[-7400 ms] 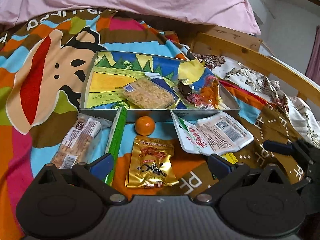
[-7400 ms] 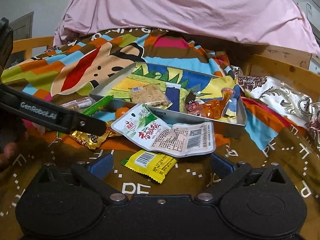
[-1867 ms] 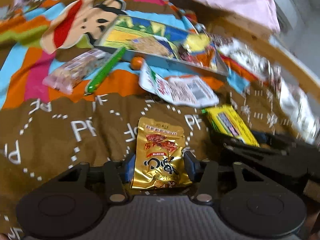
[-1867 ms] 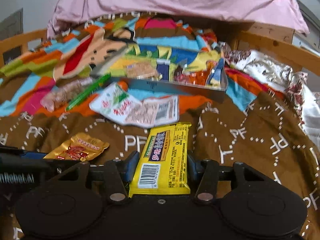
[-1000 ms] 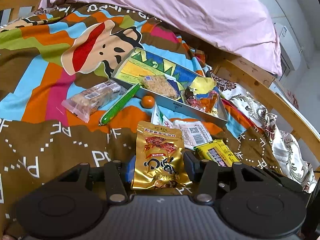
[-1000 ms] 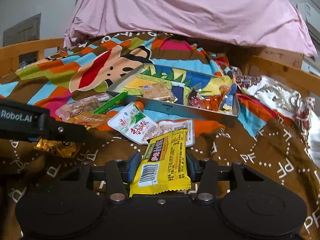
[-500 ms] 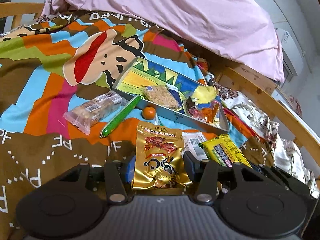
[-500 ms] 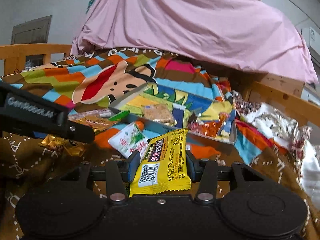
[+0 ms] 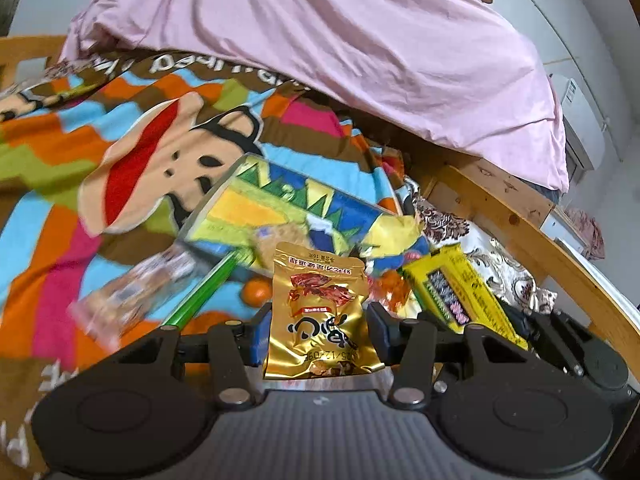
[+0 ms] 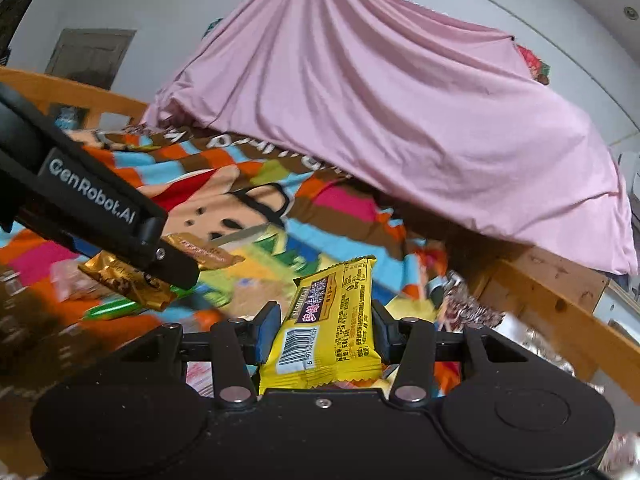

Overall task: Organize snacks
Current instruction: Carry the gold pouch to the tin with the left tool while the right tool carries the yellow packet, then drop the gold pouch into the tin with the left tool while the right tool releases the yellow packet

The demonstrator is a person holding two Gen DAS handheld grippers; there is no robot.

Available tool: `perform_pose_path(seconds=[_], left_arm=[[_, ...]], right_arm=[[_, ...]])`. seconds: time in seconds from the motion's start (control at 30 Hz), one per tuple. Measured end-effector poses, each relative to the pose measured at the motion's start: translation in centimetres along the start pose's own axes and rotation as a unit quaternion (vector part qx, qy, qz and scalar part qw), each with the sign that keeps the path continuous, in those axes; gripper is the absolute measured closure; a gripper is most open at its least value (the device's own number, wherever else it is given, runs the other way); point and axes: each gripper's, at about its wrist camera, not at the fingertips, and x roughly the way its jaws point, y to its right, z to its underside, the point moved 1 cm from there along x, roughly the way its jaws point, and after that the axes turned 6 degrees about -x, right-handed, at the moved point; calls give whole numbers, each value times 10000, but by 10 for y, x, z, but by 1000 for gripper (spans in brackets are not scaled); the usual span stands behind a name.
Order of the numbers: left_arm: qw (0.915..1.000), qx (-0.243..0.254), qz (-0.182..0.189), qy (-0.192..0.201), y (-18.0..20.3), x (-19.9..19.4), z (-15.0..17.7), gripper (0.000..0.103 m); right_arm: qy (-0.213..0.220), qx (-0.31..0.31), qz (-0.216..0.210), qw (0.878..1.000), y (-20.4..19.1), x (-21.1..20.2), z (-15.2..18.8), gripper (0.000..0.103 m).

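L gripper (image 9: 318, 330) clamps a crinkly gold foil pouch (image 9: 320, 308); R gripper (image 10: 320, 330) clamps a glossy yellow bar wrapper (image 10: 332, 324). Both held above a shallow rectangular tin (image 9: 224, 216) on a cartoon-print blanket (image 9: 80, 152). Pink sheet (image 10: 380, 100) behind, wood bed rail (image 9: 560, 256).

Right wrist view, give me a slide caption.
Right gripper holds a yellow snack bar above the blanket.

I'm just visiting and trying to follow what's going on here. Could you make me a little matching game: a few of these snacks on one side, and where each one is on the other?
Things:
1. gold packet
2. yellow packet
3. green stick
4. small orange ball

Places:
A. held in the right gripper
B. lying on the blanket, leaning toward the tray
C. held in the left gripper
D. on the blanket beside the tray's near wall

Pairs: 1-C, 2-A, 3-B, 4-D
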Motion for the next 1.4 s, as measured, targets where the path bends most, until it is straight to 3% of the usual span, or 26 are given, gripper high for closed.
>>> perform_pose_path(seconds=[0.4,0.77,0.9,1.2,1.4], left_arm=[[9972,742,58,32,38,109,-49,50],[9968,673,-91,-411,35,205,-47,50],[9956,748,-184,-528,35,220,-43,50],[9956,592,-402,-605,35,229,-39,49],[9962,432,-406,-640,32,227,-43,47]], right_arm=[[114,946,409,9946,48,111,19,54],[-443,1752,-19,9835,79,177,59,53],[-656,1836,-44,9808,84,187,72,53],[-653,1932,-160,9788,86,190,75,51],[-666,2068,-94,9761,93,187,74,33]])
